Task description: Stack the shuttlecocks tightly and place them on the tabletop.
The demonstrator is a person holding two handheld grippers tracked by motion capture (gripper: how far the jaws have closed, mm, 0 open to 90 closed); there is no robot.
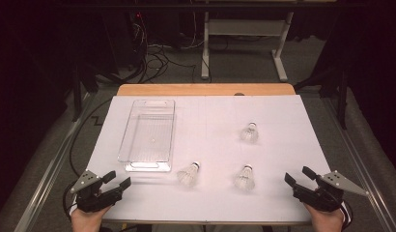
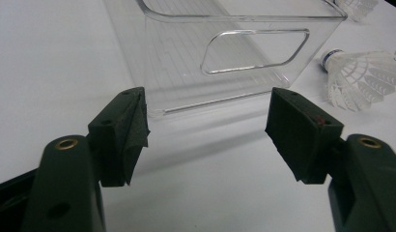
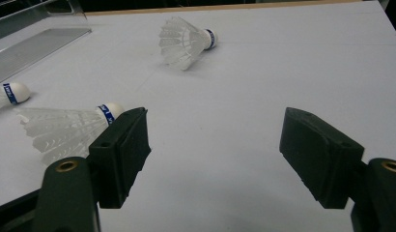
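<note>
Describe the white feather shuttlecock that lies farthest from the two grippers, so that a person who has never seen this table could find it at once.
Start from the white table top, with the clear plastic rectangular bin on its left half. Three white feather shuttlecocks lie to the right of the bin. Two, the left shuttlecock and the right shuttlecock, sit side by side near the person; the far shuttlecock lies alone behind them.

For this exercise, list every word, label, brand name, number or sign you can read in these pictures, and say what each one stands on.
No text can be read.
Blue band around the cork of the nearest white feathered shuttlecock: pale marks, too blurred to read.
Blue band on the far white shuttlecock: too small to read.
Blue band on the shuttlecock at the left edge: blurred.
Clear plastic bin: no label.
</note>
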